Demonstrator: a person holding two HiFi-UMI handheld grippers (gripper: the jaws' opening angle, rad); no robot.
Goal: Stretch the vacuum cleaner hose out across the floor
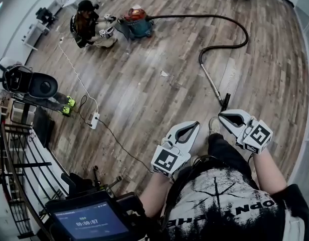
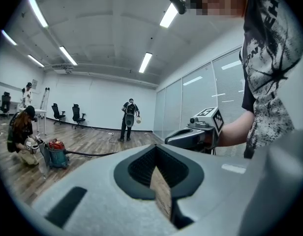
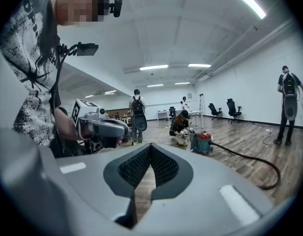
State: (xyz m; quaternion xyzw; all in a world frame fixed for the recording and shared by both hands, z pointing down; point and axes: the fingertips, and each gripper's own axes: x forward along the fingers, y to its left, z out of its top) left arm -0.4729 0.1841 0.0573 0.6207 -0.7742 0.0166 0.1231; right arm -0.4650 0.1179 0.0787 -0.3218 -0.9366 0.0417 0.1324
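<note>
Head view, looking steeply down at the wooden floor point(image 1: 144, 99). The vacuum cleaner point(image 1: 137, 21) is standing far from the wearer, beside a crouching person point(image 1: 87, 29). Its black hose point(image 1: 235, 29) is running out from the canister, curving round in a loop and joining a rigid wand point(image 1: 213, 87), whose dark end is lying on the floor just ahead of the right gripper point(image 1: 220, 115). Neither gripper is touching it.

The left gripper point(image 1: 196, 124) is hovering beside the right one. In each gripper's own view the jaws are pressing together at the tips with nothing pinched between them.

The left gripper view is showing only a short stretch of hose point(image 2: 92, 154) beside the canister; the rest, and the wand, are hidden behind the gripper body. The right gripper view is showing the loop point(image 3: 250, 163), but its near end is cut off at the frame edge.

Only the gripper views are showing the ceiling lights and a whole standing person point(image 3: 289, 104); the head view is cutting that figure off at the legs. Only the head view is showing the power strip point(image 1: 95, 120) and a screen point(image 1: 89, 220), whose print is too small to read.
</note>
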